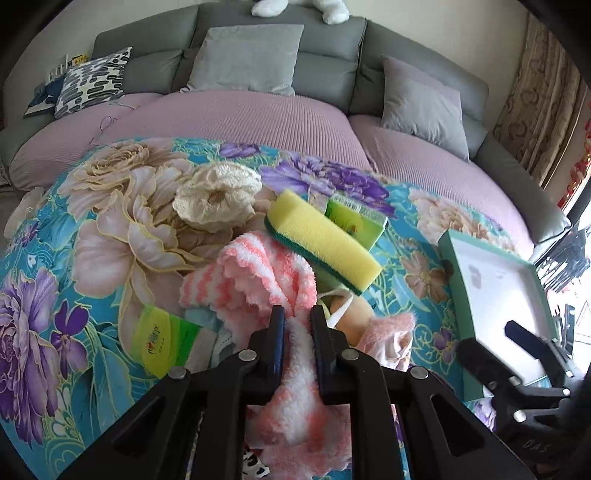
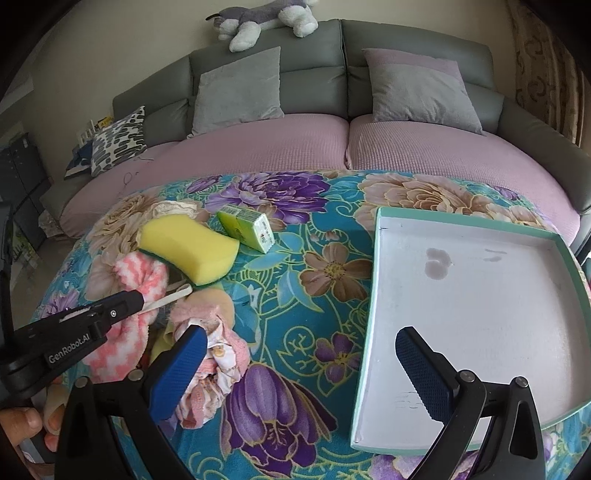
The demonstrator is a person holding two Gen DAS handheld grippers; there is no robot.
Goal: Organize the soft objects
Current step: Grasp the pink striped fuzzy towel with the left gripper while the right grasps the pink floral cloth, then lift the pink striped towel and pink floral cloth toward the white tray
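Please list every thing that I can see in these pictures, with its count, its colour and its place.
fluffy cloth: one, pink and white, in the pile
sponge: one, yellow and green, atop the pile
tissue packs: two, green, one behind the sponge
crochet piece: one, cream, behind the pile
box lid: one, teal rim, white inside, right
blanket: one, floral teal
cushions: three, grey or patterned, sofa
plush dog: one, sofa top
left gripper: shut on the fluffy cloth
right gripper: open
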